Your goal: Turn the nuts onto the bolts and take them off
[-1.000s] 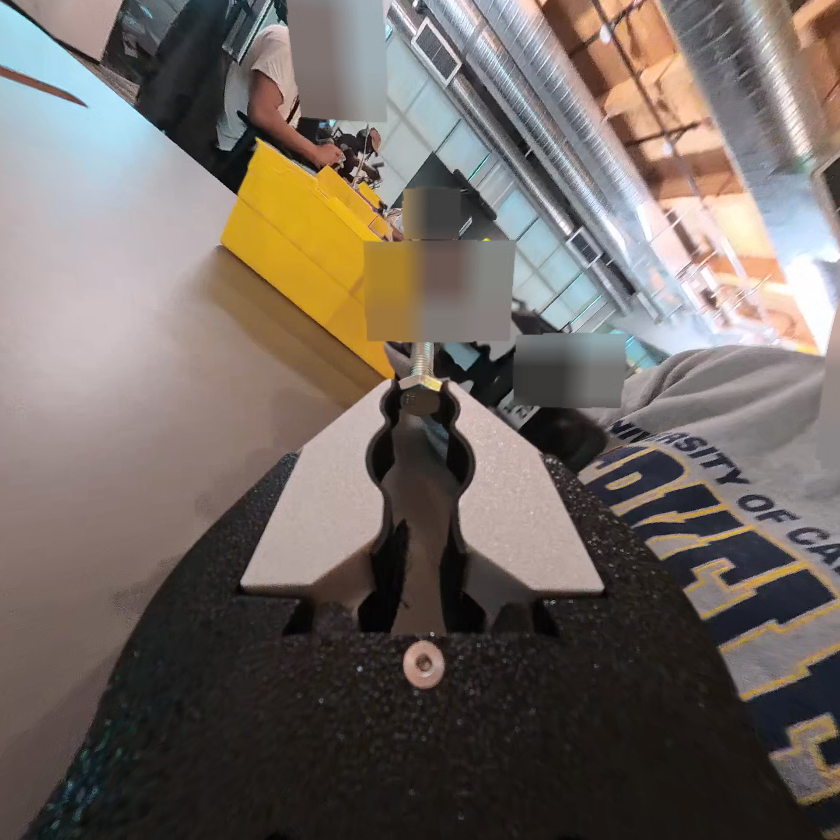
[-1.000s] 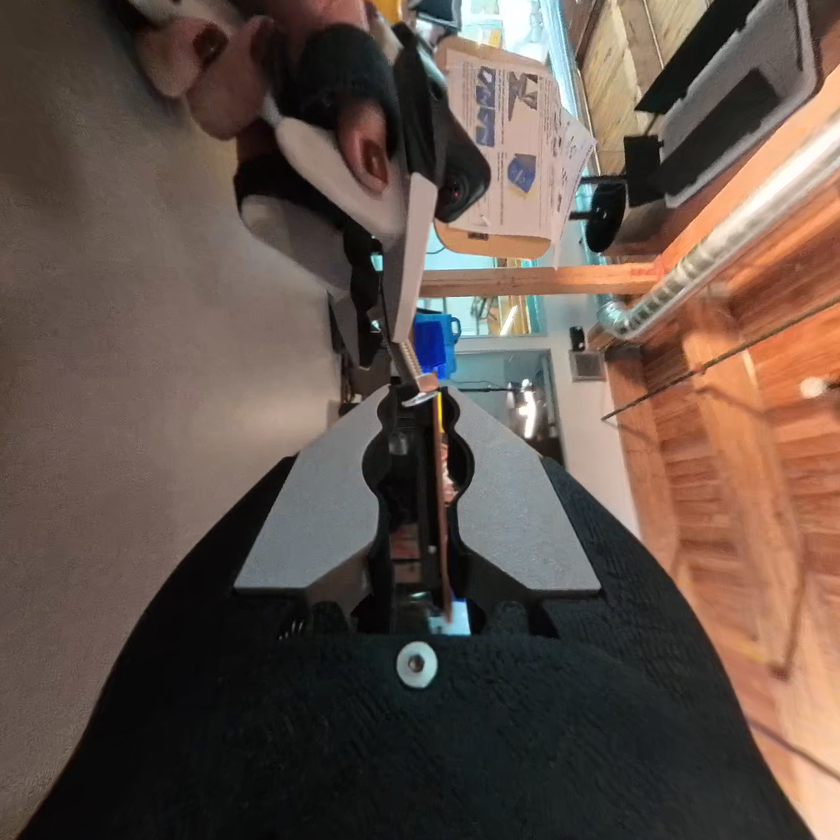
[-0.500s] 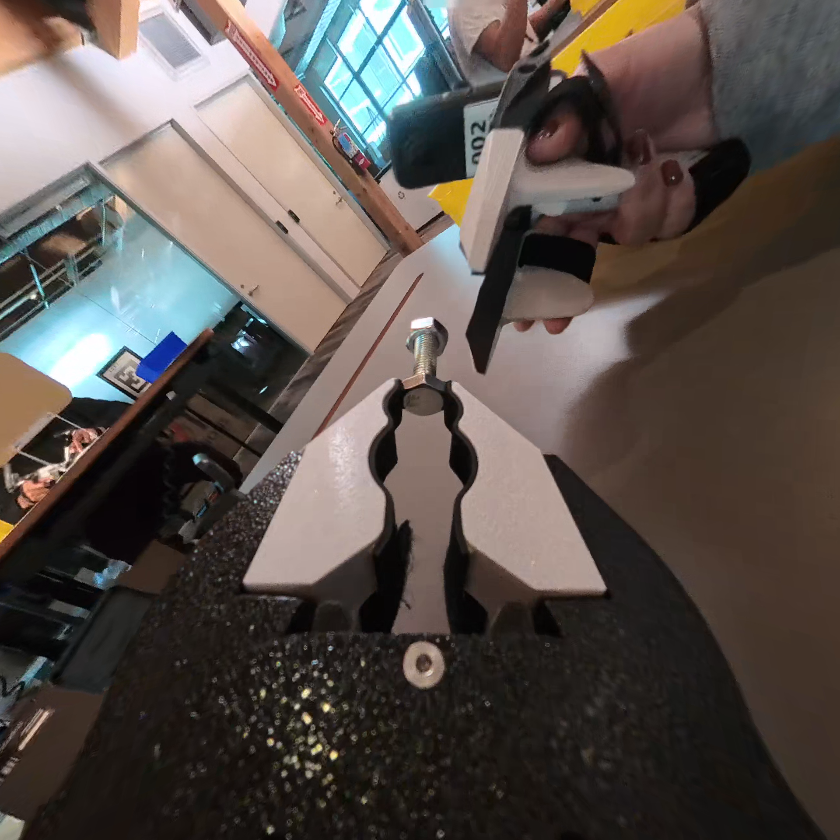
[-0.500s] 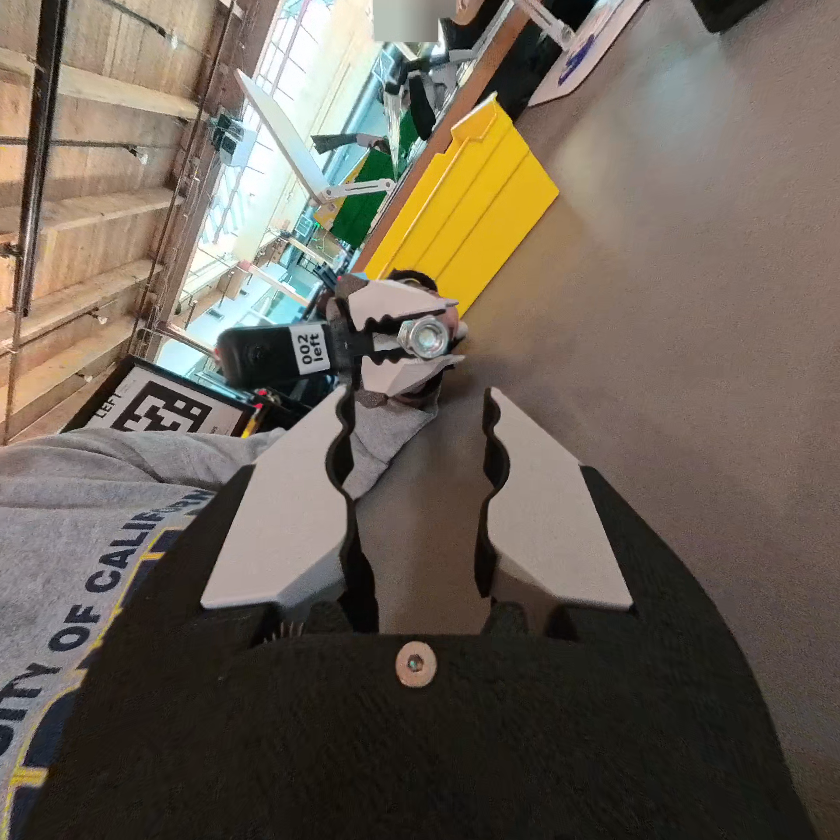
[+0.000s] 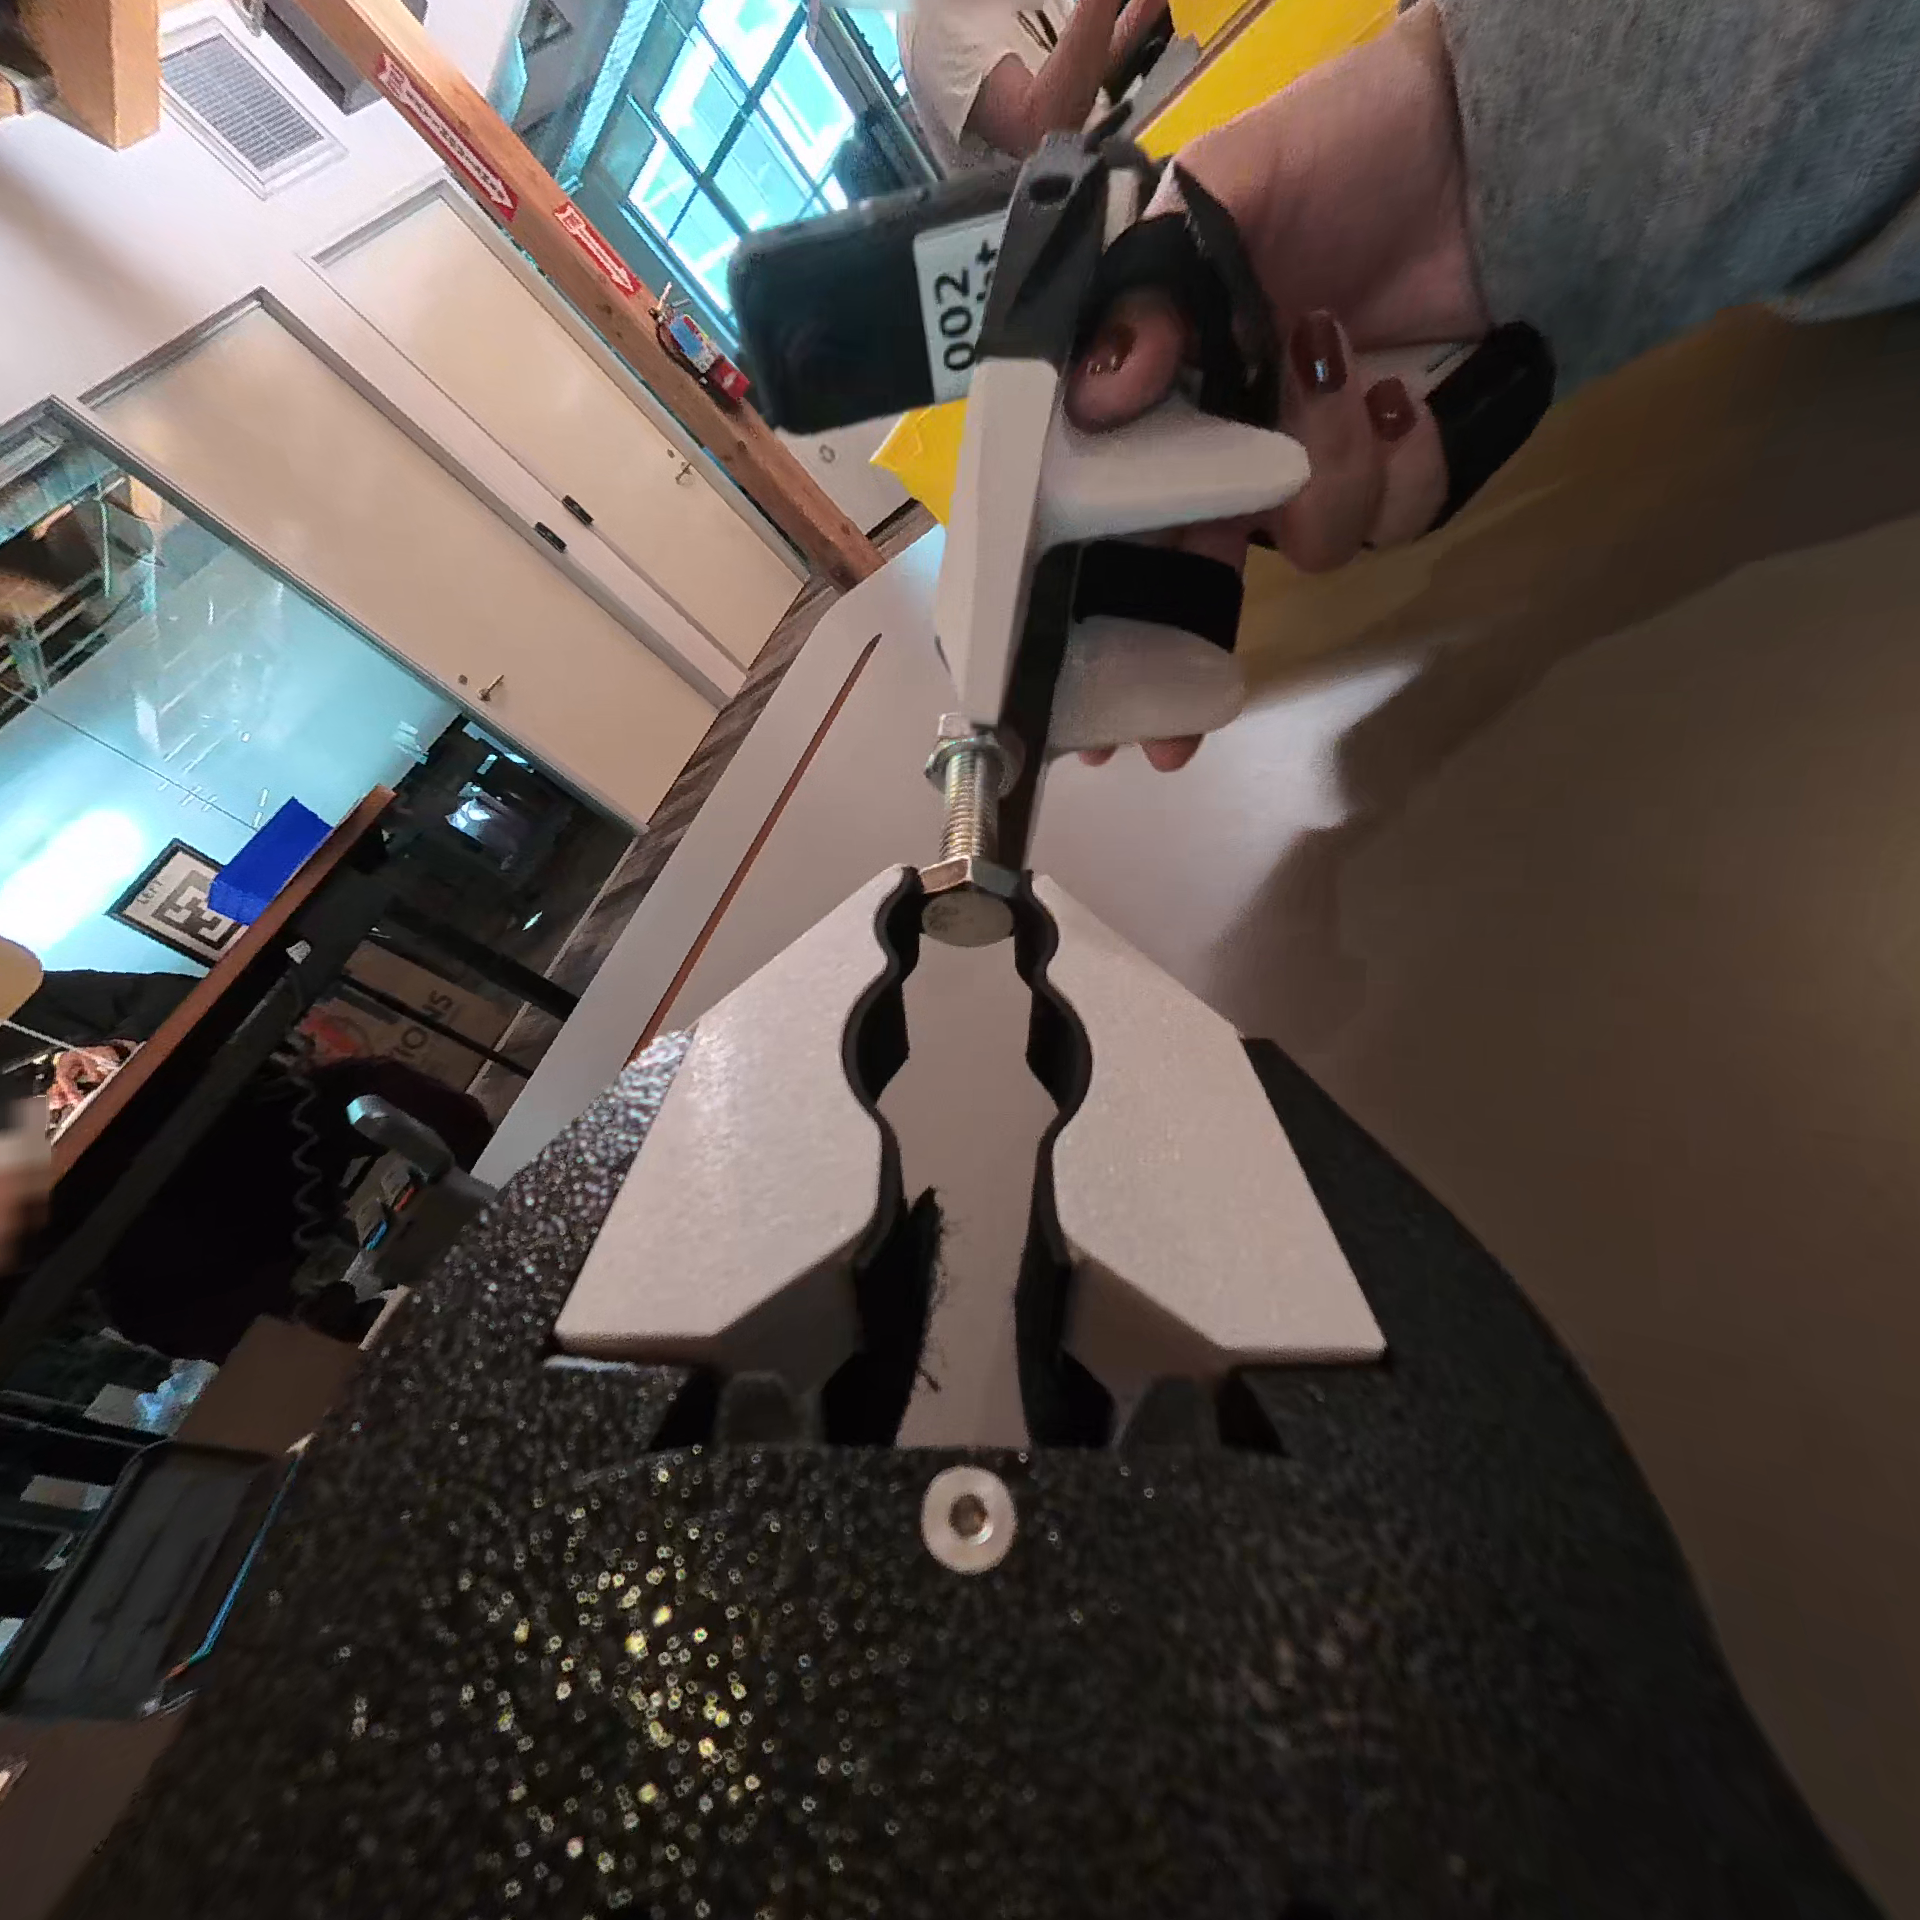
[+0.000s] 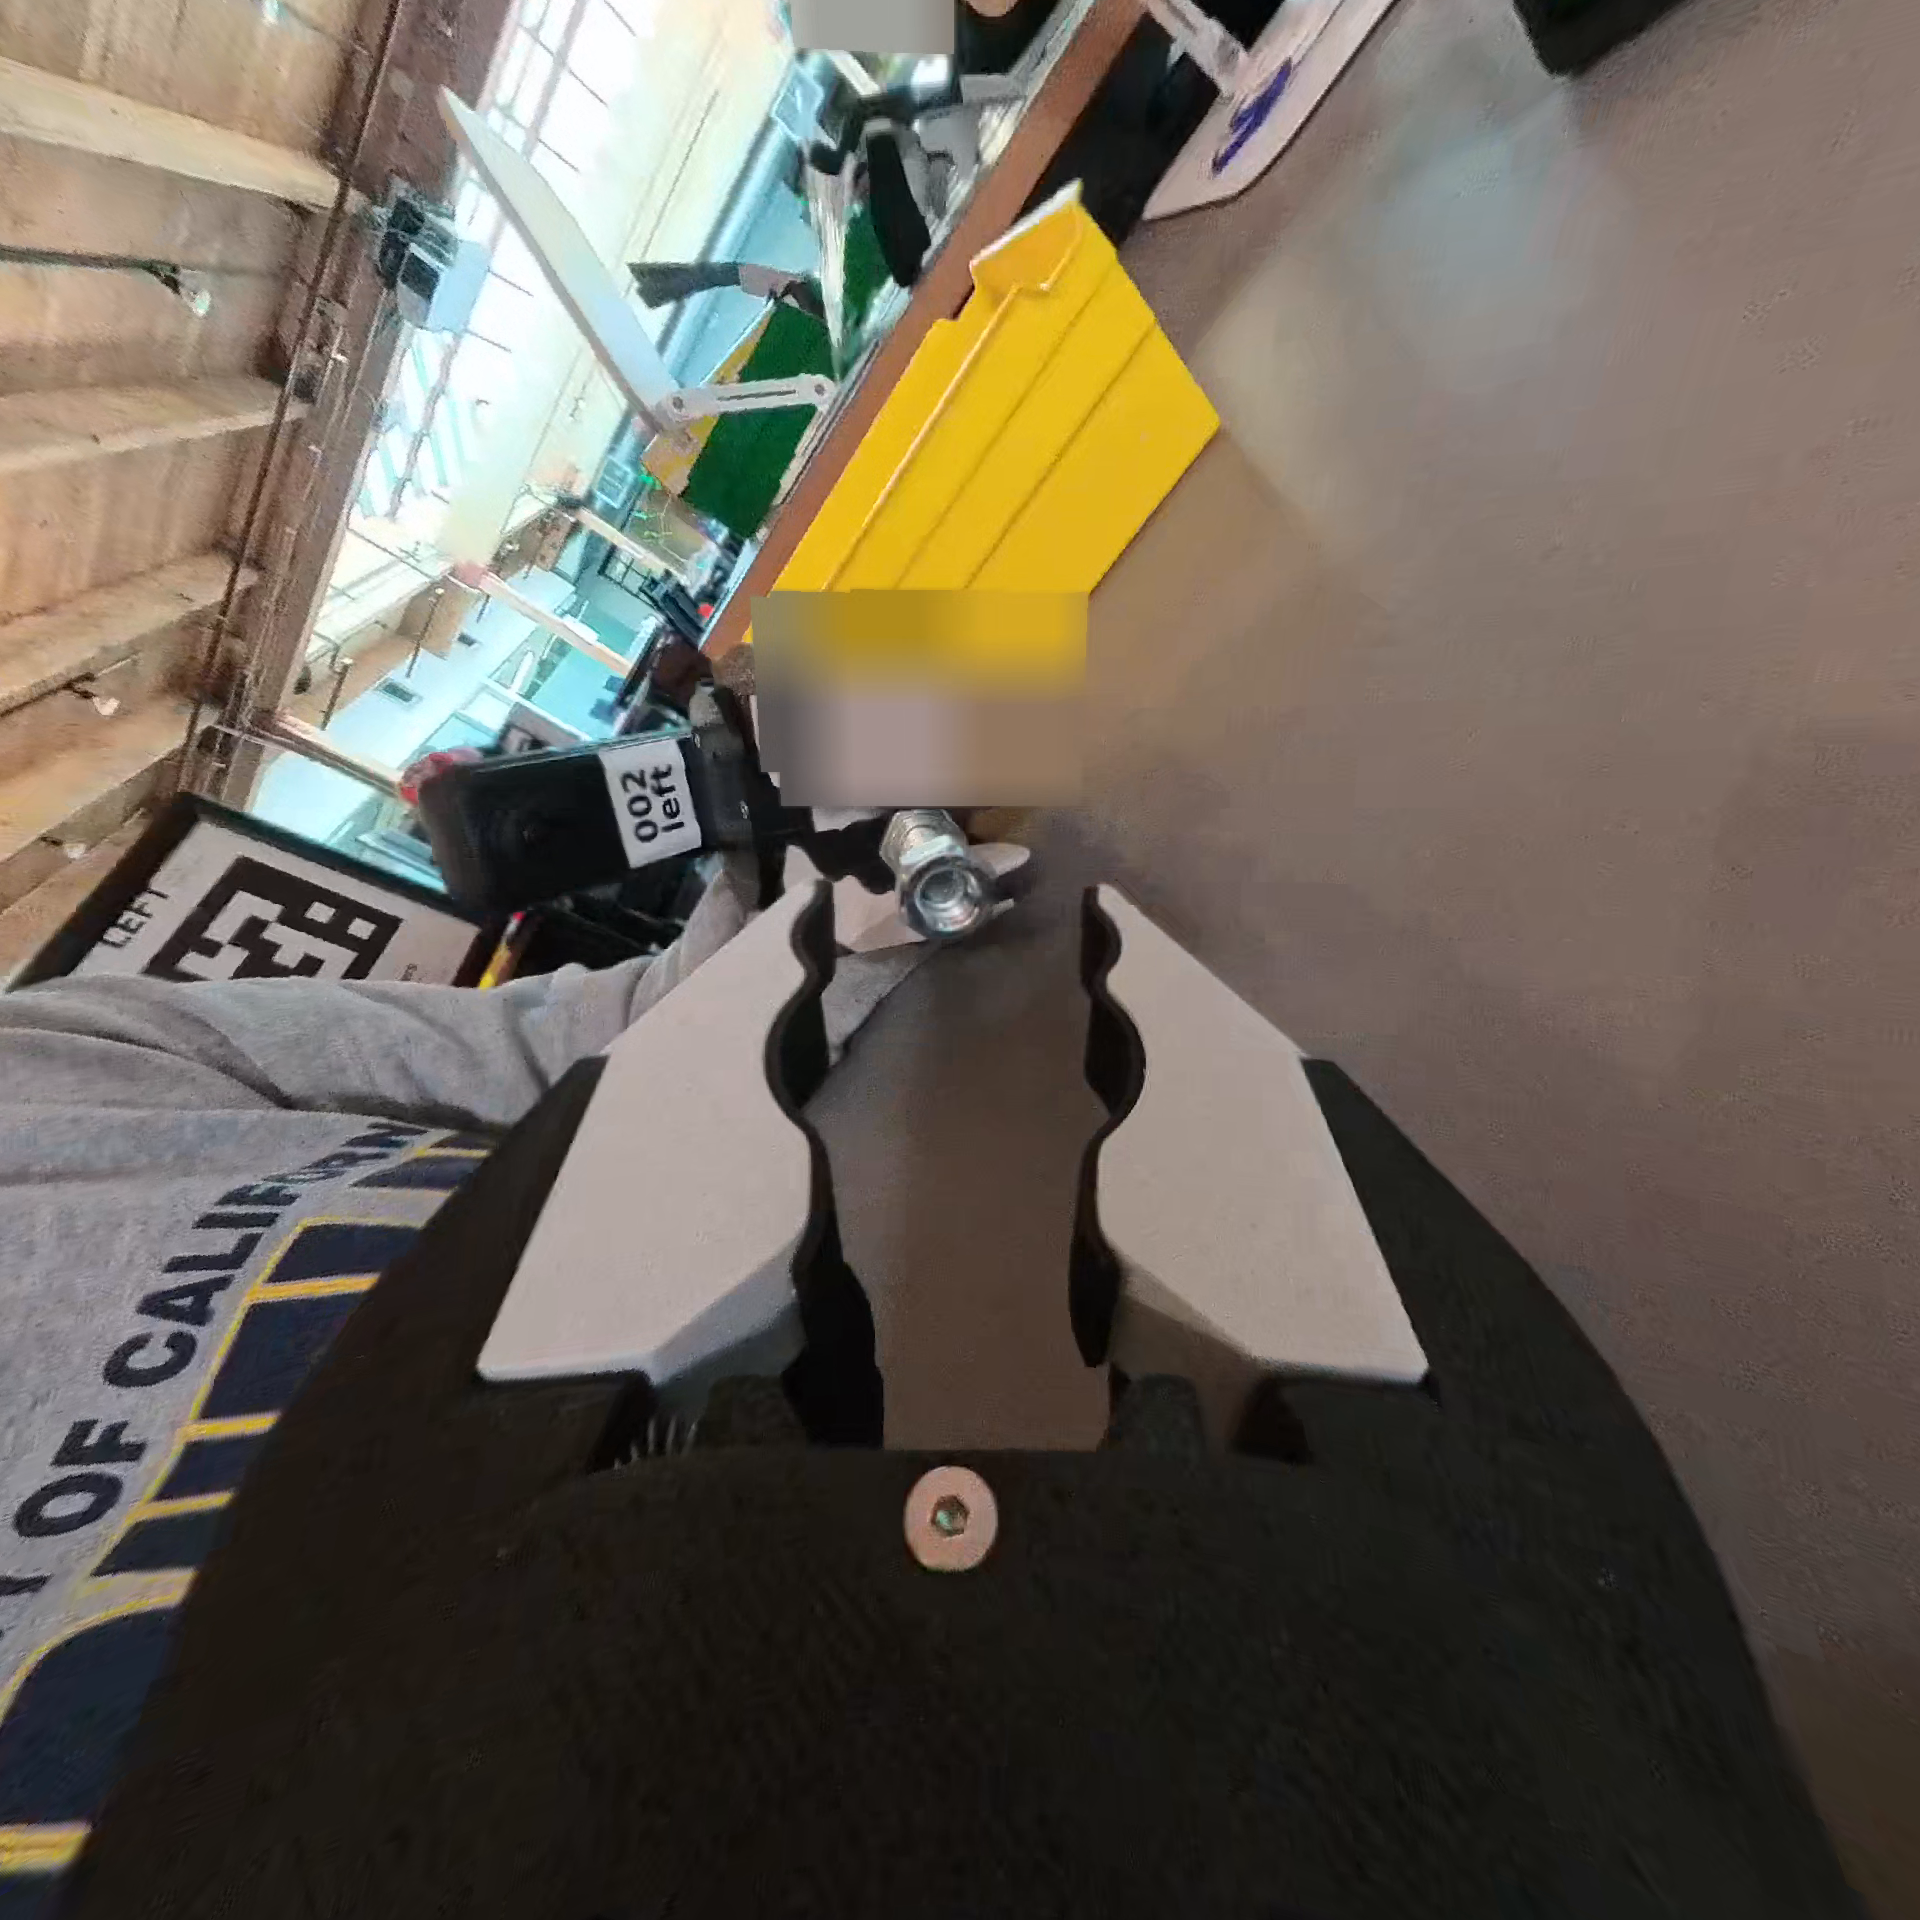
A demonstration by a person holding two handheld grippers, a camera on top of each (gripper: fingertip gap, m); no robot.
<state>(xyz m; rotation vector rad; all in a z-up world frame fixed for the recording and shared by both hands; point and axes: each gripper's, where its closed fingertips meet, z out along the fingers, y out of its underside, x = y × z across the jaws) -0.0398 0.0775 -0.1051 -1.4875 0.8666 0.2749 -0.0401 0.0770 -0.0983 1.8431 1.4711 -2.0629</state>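
My left gripper (image 5: 966, 896) is shut on the hex head of a steel bolt (image 5: 962, 821), whose threaded shaft points away from the camera. A steel nut (image 5: 970, 750) sits near the far end of the shaft. My right gripper (image 6: 956, 904) is open, and the nut (image 6: 940, 891) and bolt end lie between its fingertips without being clamped. In the left wrist view the right gripper (image 5: 995, 717) comes in from above, edge-on, with a hand on it and its tips at the nut. The left gripper's body (image 6: 582, 821) shows behind the bolt in the right wrist view.
Both grippers hover over a grey table (image 6: 1507, 727). A yellow bin (image 6: 1018, 447) stands at the table's far edge. The person's grey sweatshirt (image 6: 208, 1091) fills the lower left of the right wrist view, and a framed marker board (image 6: 260, 914) stands behind it. Both grippers' tips are close together, under 4 cm apart.
A second ago the right gripper was shut at the bolt's end. It opened and swung back, and now its open jaws have moved in around the nut. The left gripper has kept its hold on the bolt head.
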